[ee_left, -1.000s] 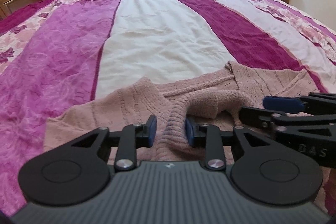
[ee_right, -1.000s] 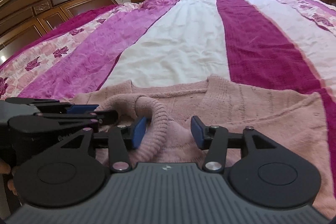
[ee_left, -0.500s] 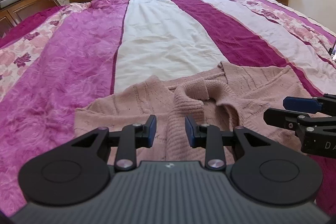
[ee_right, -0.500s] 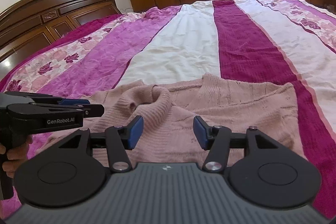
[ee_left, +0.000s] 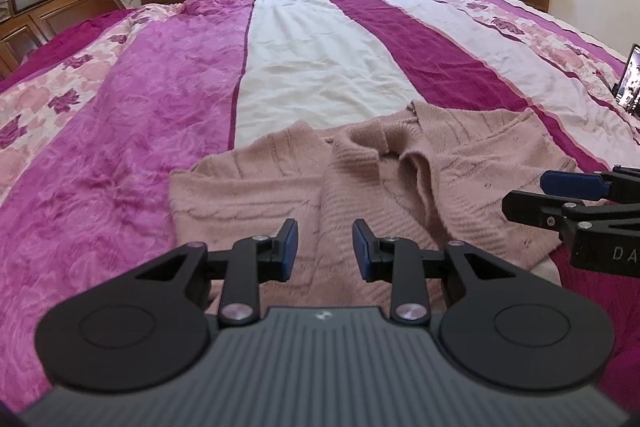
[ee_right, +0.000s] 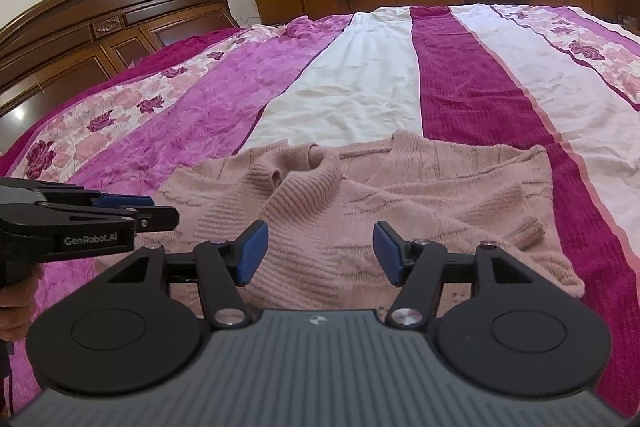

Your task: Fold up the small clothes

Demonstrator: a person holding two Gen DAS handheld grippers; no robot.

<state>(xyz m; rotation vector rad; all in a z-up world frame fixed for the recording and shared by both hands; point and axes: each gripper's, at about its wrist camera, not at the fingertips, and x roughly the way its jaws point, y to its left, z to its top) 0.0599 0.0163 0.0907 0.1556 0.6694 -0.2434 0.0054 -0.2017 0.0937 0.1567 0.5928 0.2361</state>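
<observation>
Left wrist view: the left gripper [ee_left: 325,250] hovers with jaws parted and empty above a dusty-pink ribbed knit sweater [ee_left: 280,187] on the striped magenta-and-white bedspread [ee_left: 320,67]; best next to pinch a side edge low

Right wrist view: the right gripper [ee_right: 320,253] gapes wide and empty; the sweater's long axis runs across the bed, its collar [ee_right: 316,163] facing away

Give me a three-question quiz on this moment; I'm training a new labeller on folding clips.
1. True or false: the left tongs are shut on the pink sweater.
2. Which bedspread stripe lies just beyond the sweater's collar: A white, B floral, C green?
3. What do the right tongs hold?

Key: 1 false, they are open above it. 2 A. 3 Nothing; they are open.
</observation>
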